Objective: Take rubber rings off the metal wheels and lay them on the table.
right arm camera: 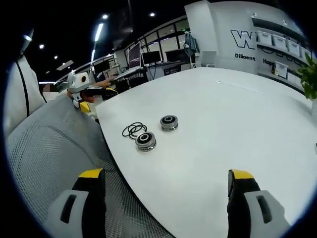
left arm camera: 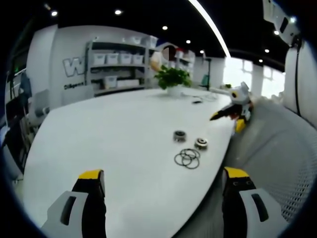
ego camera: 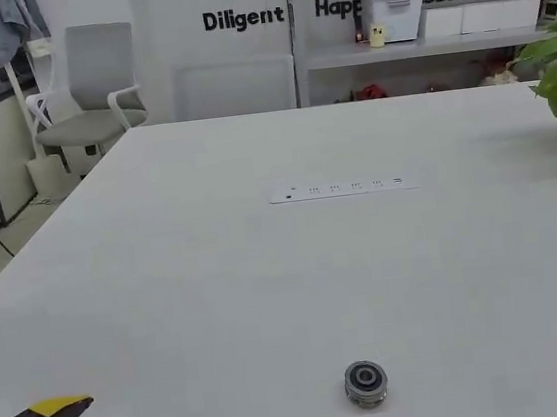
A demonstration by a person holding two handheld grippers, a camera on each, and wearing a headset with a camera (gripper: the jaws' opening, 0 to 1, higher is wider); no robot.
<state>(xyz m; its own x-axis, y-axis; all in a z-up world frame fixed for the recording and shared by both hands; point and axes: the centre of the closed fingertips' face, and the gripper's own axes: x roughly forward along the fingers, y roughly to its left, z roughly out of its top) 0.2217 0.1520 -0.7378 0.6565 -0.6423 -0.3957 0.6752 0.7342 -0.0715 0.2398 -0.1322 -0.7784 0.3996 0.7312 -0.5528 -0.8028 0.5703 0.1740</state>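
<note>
**Left gripper** (left arm camera: 163,174), left gripper view. The two yellow-tipped jaws stand wide apart and hold nothing. Ahead of them, near the edge of the white table (left arm camera: 109,134), a cluster of black rubber rings (left arm camera: 186,157) lies flat, the rings overlapping one another. The cluster falls between the lines of the two jaws, nearer the right-hand jaw, and is well apart from both tips. Beyond the rings lie two metal wheels. The edge wheel (left arm camera: 200,144) is just beside the rings, and the inner wheel (left arm camera: 179,135) is a little farther from the jaws. Each wheel lies flat and shows a dark band round a bright hub. Whether a ring sits on either wheel cannot be told. The left-hand jaw is over the table, and the right-hand jaw is over a mesh chair back (left arm camera: 277,148).

**Right gripper** (right arm camera: 166,174), right gripper view. The jaws are likewise spread wide and empty. The same things lie ahead, toward the left-hand jaw and well apart from it. The edge wheel is nearest, the rings are just beyond it on the left, and the inner wheel is farther ahead.

**Head view.** One yellow jaw tip enters at each lower corner. The inner wheel lies between them, with the rings at the lower border.
</note>
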